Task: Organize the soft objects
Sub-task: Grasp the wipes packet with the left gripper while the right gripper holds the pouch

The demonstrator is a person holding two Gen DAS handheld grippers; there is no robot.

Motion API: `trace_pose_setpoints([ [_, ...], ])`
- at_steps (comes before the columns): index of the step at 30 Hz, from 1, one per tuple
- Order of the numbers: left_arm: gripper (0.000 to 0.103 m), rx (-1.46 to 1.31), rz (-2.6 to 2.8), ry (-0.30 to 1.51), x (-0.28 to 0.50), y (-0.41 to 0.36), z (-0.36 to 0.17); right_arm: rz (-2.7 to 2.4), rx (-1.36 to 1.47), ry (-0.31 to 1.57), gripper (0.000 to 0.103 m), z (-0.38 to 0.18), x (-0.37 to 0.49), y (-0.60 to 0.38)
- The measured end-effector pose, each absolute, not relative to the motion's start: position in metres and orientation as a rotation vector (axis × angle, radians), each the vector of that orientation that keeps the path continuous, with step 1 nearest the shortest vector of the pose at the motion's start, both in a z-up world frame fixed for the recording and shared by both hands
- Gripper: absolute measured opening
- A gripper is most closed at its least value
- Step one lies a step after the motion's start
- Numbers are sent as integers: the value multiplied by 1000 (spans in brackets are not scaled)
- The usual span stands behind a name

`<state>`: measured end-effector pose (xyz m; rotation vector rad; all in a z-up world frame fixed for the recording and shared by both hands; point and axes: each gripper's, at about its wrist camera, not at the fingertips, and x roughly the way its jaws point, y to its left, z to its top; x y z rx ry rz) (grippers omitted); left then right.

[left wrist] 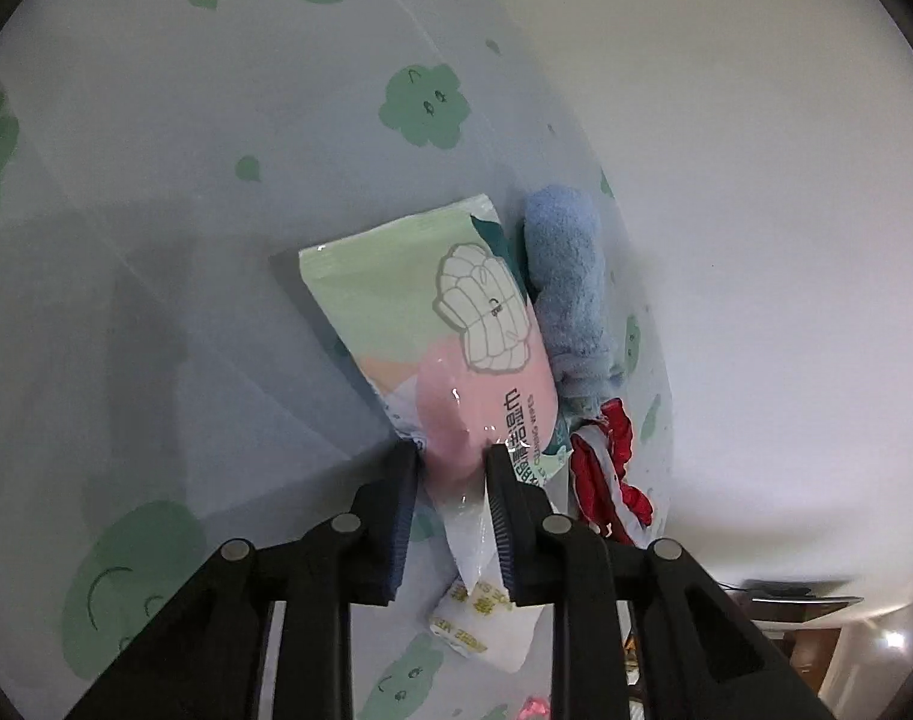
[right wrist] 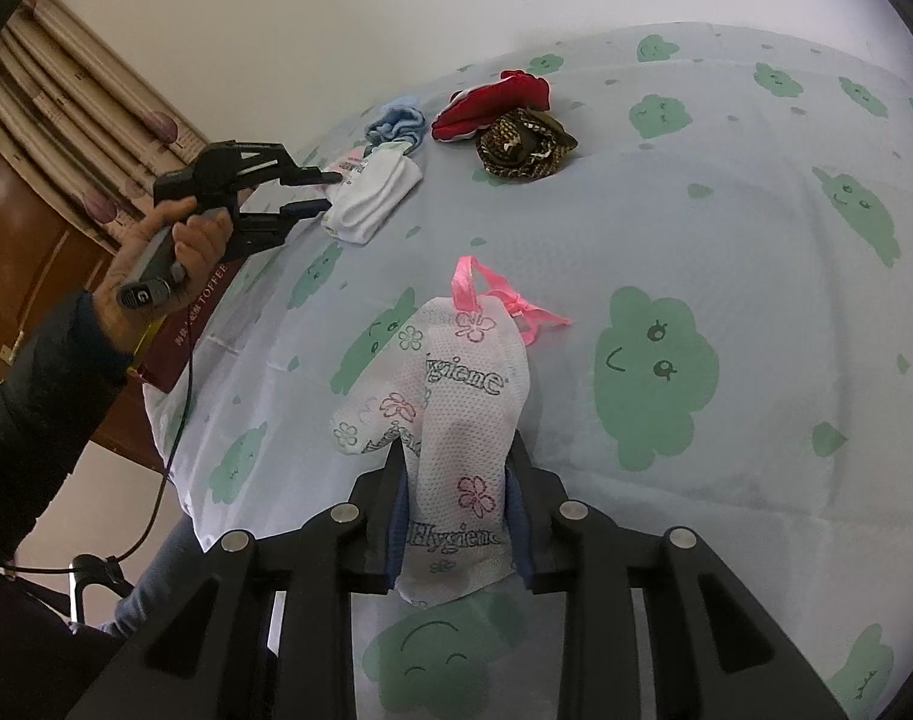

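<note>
A soft pack of tissues [left wrist: 396,300], green and pink with a shell drawing, lies on the cloud-print sheet [left wrist: 156,180]. Its near end sits pinched between the pads of my left gripper [left wrist: 450,453]. The right wrist view shows the same left gripper [right wrist: 331,191] in a hand at the upper left, its fingers around the pack's white end [right wrist: 378,192]. My right gripper [right wrist: 456,441] is shut on a white mesh bag [right wrist: 456,384] printed with flowers and tied with a pink ribbon [right wrist: 492,294].
A blue fluffy cloth [left wrist: 567,288] and a red cloth [left wrist: 606,468] lie right of the pack; a white packet [left wrist: 486,630] lies under my left fingers. A brown patterned cloth [right wrist: 525,147] sits farther back. A maroon book [right wrist: 198,312] lies at the sheet's left edge.
</note>
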<state>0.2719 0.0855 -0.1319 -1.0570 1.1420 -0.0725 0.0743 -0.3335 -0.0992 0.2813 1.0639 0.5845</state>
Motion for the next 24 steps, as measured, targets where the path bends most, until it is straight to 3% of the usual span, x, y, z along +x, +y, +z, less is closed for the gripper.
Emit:
trace_pose_setpoints([
  [13, 15, -749, -114, 1019, 219, 72, -70, 564, 263, 1071, 29, -98, 75, -329],
  [24, 14, -667, -173, 990, 149, 72, -27, 529, 230, 1068, 30, -96, 72, -324],
])
